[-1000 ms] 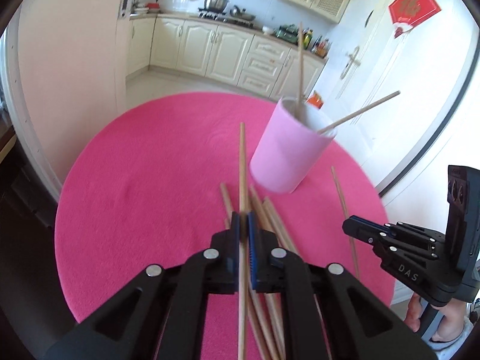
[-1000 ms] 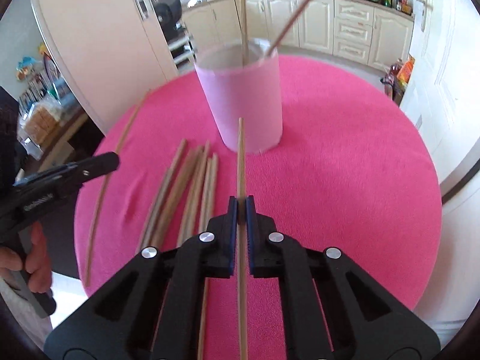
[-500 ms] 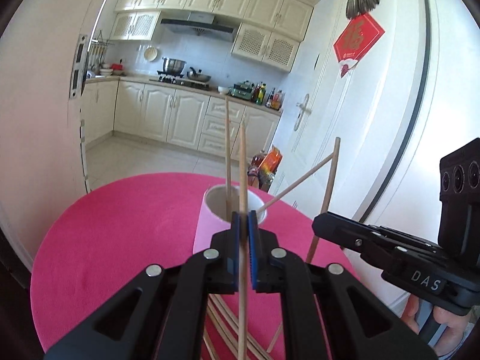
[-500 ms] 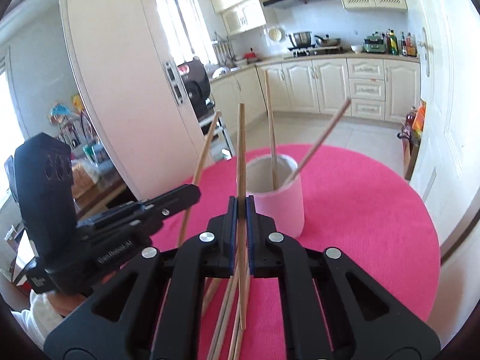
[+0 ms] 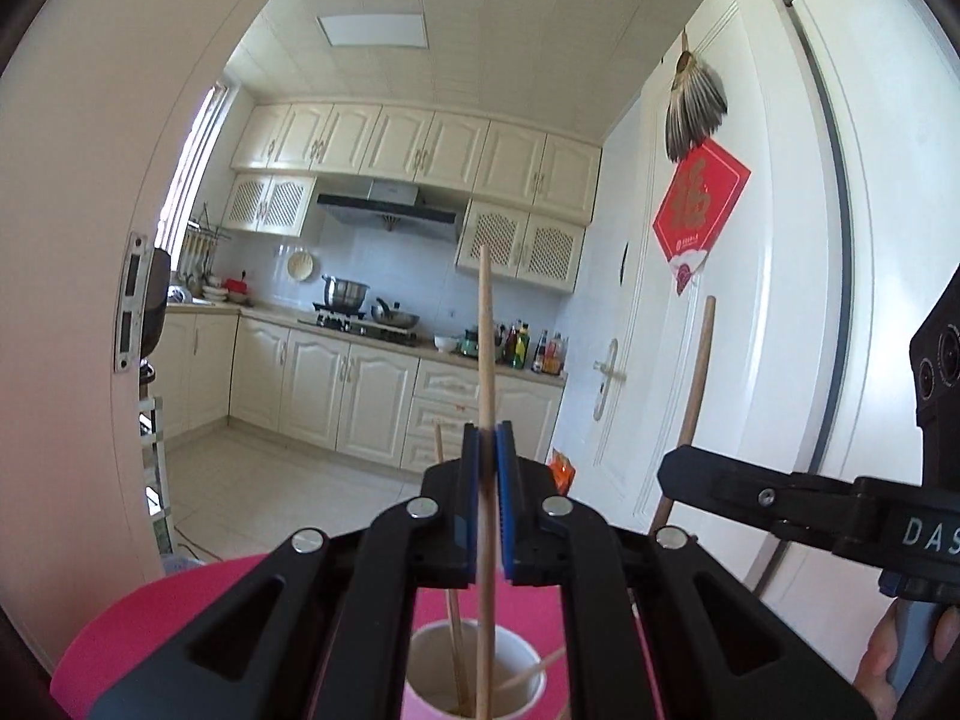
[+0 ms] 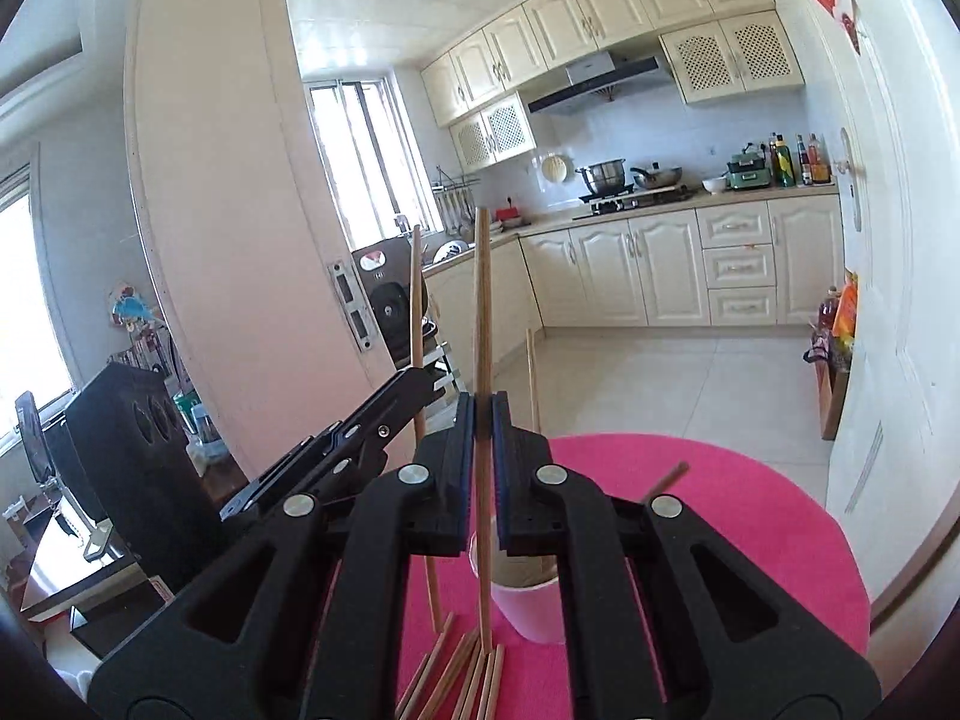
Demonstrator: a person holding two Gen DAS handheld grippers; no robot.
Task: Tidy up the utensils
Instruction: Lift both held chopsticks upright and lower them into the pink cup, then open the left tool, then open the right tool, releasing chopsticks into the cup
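Two chopsticks [image 5: 451, 540] already stand in the pink cup [image 5: 534, 669]. Left gripper [image 5: 487, 492] and right gripper [image 6: 483, 468] fingers each clamp one upright, left's w/ tip inside cup. Several more [image 6: 462, 678] lie beside cup on counter [image 6: 750, 528].

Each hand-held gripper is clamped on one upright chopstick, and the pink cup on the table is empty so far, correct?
Not quite: the pink cup already holds chopsticks, as the left wrist view shows. The rest stands: the left hand-held gripper and the right hand-held gripper are each shut on one upright chopstick.
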